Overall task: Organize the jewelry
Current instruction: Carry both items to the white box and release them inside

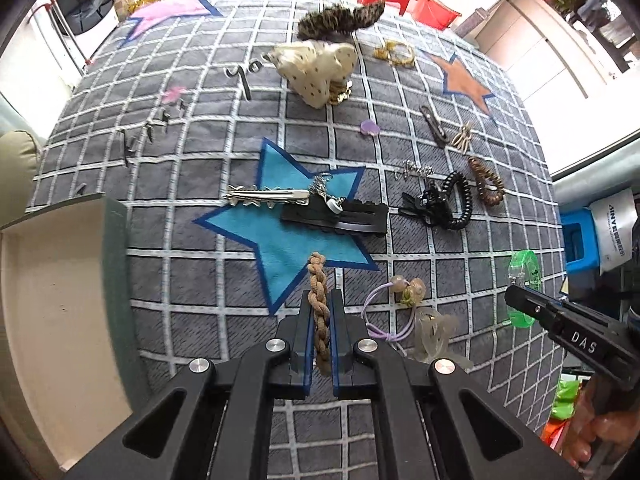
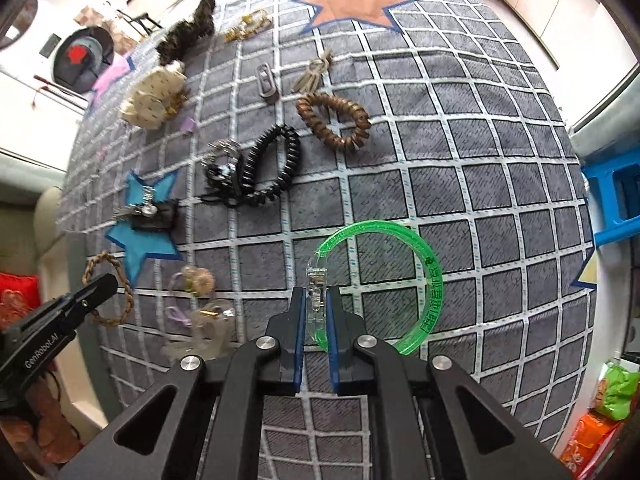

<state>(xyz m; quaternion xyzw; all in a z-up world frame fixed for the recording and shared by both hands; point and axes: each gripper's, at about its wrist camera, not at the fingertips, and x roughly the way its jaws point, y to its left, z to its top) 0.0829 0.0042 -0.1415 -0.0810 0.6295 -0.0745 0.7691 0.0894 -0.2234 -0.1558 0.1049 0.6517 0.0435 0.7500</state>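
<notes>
My left gripper is shut on a tan braided hair tie, held just above the grey grid mat; the tie also shows in the right wrist view. My right gripper is shut on the clear clasp of a green plastic bracelet, which also shows at the right of the left wrist view. A purple cord with beads and a clear piece lie between the two grippers.
An open beige box with a green wall stands at the left. On the mat lie a silver clip, a black clip, a black coil tie, a brown coil tie, a cream scrunchie, and a furry clip.
</notes>
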